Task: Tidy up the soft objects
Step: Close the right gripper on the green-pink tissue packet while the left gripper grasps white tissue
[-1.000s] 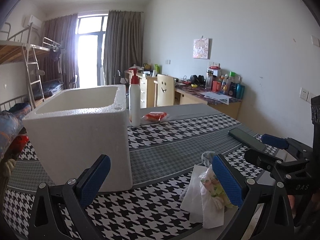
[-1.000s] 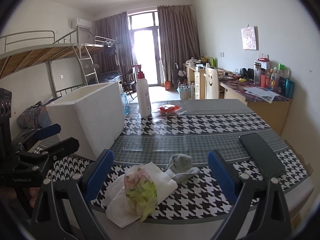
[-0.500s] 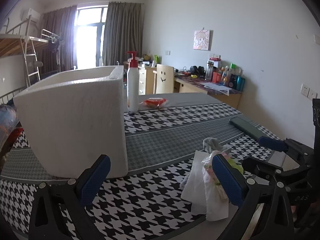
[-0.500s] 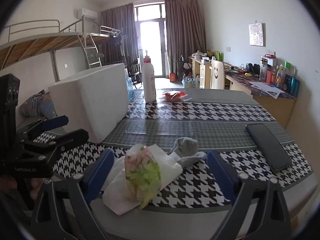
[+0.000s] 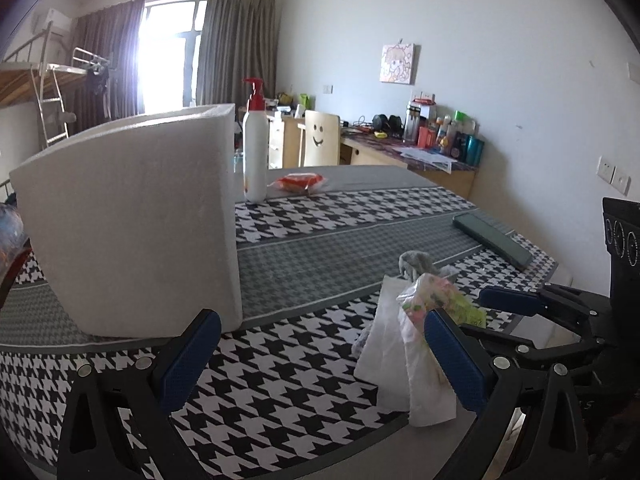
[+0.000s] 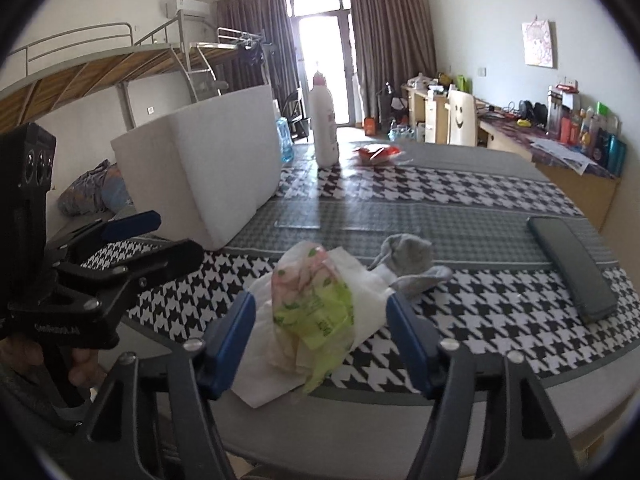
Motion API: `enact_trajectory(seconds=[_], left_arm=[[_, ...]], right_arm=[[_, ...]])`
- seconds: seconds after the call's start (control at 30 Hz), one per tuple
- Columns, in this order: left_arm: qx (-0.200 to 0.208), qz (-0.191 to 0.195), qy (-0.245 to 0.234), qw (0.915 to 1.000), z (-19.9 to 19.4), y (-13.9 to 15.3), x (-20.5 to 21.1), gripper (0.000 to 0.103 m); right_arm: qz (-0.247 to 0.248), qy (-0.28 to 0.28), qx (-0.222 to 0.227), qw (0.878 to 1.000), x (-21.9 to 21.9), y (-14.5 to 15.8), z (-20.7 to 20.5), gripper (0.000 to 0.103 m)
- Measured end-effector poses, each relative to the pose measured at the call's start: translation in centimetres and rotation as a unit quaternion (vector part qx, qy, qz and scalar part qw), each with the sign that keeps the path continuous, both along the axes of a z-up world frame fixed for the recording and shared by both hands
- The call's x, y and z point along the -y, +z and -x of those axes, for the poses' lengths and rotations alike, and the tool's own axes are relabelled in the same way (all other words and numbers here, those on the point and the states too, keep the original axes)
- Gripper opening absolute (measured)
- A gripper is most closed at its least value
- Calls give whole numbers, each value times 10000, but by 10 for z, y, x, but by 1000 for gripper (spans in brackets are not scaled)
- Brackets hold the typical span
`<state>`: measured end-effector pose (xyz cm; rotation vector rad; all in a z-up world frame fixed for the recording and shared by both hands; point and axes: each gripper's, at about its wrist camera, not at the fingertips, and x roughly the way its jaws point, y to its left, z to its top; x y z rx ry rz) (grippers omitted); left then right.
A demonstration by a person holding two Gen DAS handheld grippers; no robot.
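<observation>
A crumpled green and pink plastic bag (image 6: 312,300) lies on white tissue (image 6: 276,368) at the table's front edge, with a grey sock (image 6: 408,258) just behind it. My right gripper (image 6: 320,344) is open, its blue pads on either side of the bag, not pressing it. The bag (image 5: 436,300), tissue (image 5: 384,344) and sock (image 5: 416,262) also show in the left wrist view. My left gripper (image 5: 320,364) is open and empty, low over the tablecloth left of the pile. A white foam box (image 5: 132,216) stands at the left.
A white pump bottle (image 5: 255,152) and a red packet (image 5: 300,182) stand at the table's far side. A dark phone (image 6: 572,268) lies to the right of the sock. The houndstooth tablecloth (image 5: 280,364) covers the table. A desk with bottles lines the right wall.
Both grippers have dropped lower and moved forward. The right gripper's pads have narrowed around the bag. The left gripper has come closer to the foam box.
</observation>
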<state>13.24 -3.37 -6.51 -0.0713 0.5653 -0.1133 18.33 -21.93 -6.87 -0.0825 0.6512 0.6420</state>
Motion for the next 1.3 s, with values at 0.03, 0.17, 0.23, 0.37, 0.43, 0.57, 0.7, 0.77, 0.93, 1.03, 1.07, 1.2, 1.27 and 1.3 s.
enact_trajectory(seconds=[0.03, 0.17, 0.23, 0.37, 0.43, 0.57, 0.7, 0.77, 0.93, 1.03, 1.07, 1.2, 1.27, 1.3], left_arm=[[-23, -2, 22, 10000, -1, -1, -1, 102], [-121, 6, 102, 9999, -2, -3, -5, 102], [-177, 51, 36, 9998, -2, -5, -5, 102], [-236, 17, -62, 9997, -3, -7, 1, 102], [-256, 19, -70, 9996, -2, -7, 1, 102], [-255, 4, -69, 9997, -2, -6, 2, 102], [-273, 0, -89, 9996, -2, -7, 3, 102], [-254, -25, -111, 9996, -1, -6, 4, 102], [-232, -64, -262, 9994, 0, -5, 13, 102], [-230, -106, -342, 9991, -2, -6, 19, 102], [-240, -125, -368, 9990, -2, -6, 22, 102], [-266, -189, -487, 9983, -2, -9, 29, 102], [-281, -219, -531, 9980, -4, -10, 32, 102], [-309, -196, -554, 9978, -5, -11, 33, 102]], right_arm=[[11, 18, -22, 10000, -1, -2, 0, 67], [56, 135, -116, 9998, -6, -6, 0, 57], [105, 163, -163, 9997, -9, -9, -1, 53], [215, 156, -233, 9994, -10, -14, 0, 50], [257, 147, -300, 9991, -10, -18, -2, 48], [189, 157, -358, 9991, -10, -19, -2, 46], [140, 214, -374, 9990, -11, -19, -1, 30], [62, 225, -369, 9990, -9, -16, 2, 28], [-182, 142, -216, 9995, 4, 0, 7, 28], [-163, 77, -114, 9998, 8, 4, 10, 28], [-150, 52, -118, 9998, 8, 4, 10, 28], [-116, -94, -131, 9998, 13, 2, 9, 28], [-105, -167, -117, 9997, 16, 1, 8, 28], [-85, -208, -107, 9997, 18, 1, 8, 28]])
